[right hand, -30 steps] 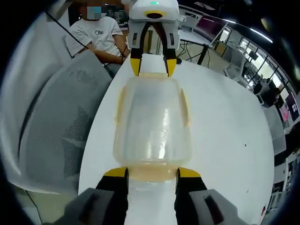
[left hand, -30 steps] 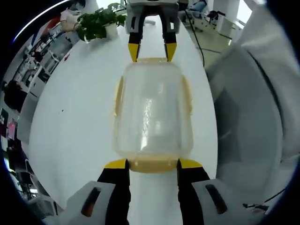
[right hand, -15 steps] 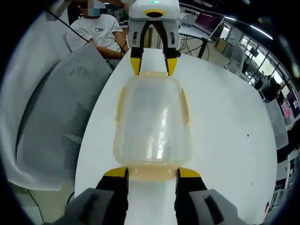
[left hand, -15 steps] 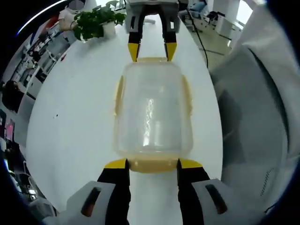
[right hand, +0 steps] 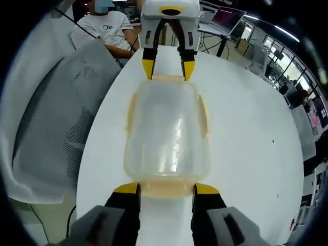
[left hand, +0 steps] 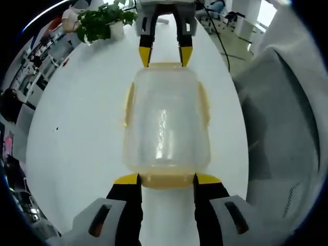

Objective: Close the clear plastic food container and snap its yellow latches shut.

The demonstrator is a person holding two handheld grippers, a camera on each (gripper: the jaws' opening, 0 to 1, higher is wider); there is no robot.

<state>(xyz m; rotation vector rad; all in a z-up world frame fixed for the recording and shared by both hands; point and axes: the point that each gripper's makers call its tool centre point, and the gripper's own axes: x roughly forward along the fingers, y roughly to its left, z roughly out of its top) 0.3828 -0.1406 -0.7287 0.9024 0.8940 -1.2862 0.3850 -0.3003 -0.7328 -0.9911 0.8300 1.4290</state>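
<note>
The clear plastic container (left hand: 166,118) (right hand: 166,128) has its lid on and hangs lengthwise between my two grippers over the white table (left hand: 77,128). Yellow side latches (left hand: 129,105) (right hand: 203,115) lie along its long sides. My left gripper (left hand: 166,179) is shut on the near yellow end latch (left hand: 166,181), one jaw at each of its ends. My right gripper (left hand: 165,56) faces it and clamps the far end latch the same way. From the right gripper view, the right gripper (right hand: 166,188) grips the near end and the left gripper (right hand: 166,69) the far end.
A potted plant (left hand: 100,23) stands at the table's far end. A grey mesh chair (left hand: 277,128) (right hand: 56,118) sits alongside the table edge. A seated person (right hand: 110,31) is behind the table, with desks and monitors (right hand: 225,18) beyond.
The table, plant and chair slide and turn slightly behind the container in both views, while the container stays fixed between both grippers. Jaw positions are unchanged.
</note>
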